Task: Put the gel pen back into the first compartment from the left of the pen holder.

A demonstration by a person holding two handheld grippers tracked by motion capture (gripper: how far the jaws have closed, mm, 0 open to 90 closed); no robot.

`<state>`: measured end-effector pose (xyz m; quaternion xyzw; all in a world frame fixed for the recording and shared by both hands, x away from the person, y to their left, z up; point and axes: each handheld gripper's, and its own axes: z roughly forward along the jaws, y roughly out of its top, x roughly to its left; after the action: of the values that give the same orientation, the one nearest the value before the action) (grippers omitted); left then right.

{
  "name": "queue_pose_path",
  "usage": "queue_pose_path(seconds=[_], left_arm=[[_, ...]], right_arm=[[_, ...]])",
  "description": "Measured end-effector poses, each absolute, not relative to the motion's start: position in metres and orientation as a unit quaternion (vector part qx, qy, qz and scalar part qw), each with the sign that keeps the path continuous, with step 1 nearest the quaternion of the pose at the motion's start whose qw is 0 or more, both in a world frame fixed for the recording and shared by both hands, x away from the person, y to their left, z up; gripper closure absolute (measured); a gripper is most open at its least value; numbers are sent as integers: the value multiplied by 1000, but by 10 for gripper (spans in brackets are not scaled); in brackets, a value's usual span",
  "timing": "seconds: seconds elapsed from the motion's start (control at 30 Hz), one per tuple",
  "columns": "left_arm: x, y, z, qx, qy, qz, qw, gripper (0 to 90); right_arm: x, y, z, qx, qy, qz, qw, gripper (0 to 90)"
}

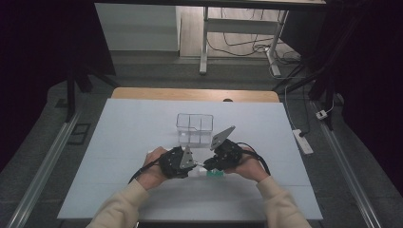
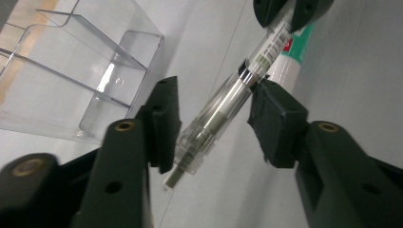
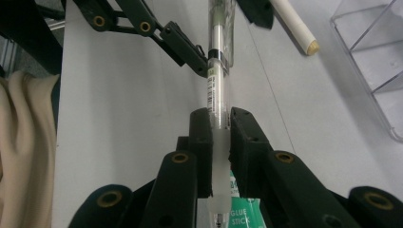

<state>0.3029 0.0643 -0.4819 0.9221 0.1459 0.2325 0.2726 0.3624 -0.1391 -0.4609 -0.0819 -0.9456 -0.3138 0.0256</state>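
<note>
High view – grippers: the left gripper [image 1: 189, 164] and right gripper [image 1: 212, 164] meet tip to tip at lower centre of the frame, each in a hand with a cream sleeve [image 1: 119, 206] coming up from the bottom edge.
High view – pen: hard to make out; just a thin pale sliver [image 1: 201, 165] between the two black bodies.
High view – surroundings: a clear organiser [image 1: 194, 128] stands just above the grippers on the white table [image 1: 123, 123]; a bit of green [image 1: 216, 174] peeks out beneath the right gripper.

Left gripper view – pen: the clear pen [image 2: 223, 102] runs from lower centre to the top of the frame, detail the high view lacks – barcode label, dark band, plunger end at the bottom.
Left gripper view – own fingers: the two pads sit either side of the barrel; the right pad [image 2: 275, 121] touches it near the band, the left pad [image 2: 164, 121] looks just clear of it, so no full clamp yet.
Left gripper view – far end: the right gripper's tips, cut off at the top edge, hold the pen; a glue stick [image 2: 290, 59] lies behind it.

Right gripper view – own fingers: the right gripper [image 3: 219, 137] is clenched on the pen [image 3: 216, 90] at centre frame.
Right gripper view – extras: the glue stick's label [image 3: 242, 213] reads below the jaws; a white marker [image 3: 294, 26] lies upper right, the organiser cut off at the right edge.
</note>
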Motion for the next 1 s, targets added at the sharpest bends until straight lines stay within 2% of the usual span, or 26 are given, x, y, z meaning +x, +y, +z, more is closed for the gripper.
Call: queue_pose_path(seconds=[0.2,0.33,0.73,1.0], left_arm=[[304,68,-482,931,130,206,273,707],[304,68,-482,933,120,186,282,783],[311,84,-479,918,162,188,308,791],[318,99,-479,902,205,186,332,792]], right_arm=[[362,-143,-454,-88,-936,-340,13,761],[363,-148,-450,-108,-923,-368,-7,706],[366,-161,-443,-165,-885,-430,-71,554],[369,-173,-443,-194,-867,-449,-93,486]])
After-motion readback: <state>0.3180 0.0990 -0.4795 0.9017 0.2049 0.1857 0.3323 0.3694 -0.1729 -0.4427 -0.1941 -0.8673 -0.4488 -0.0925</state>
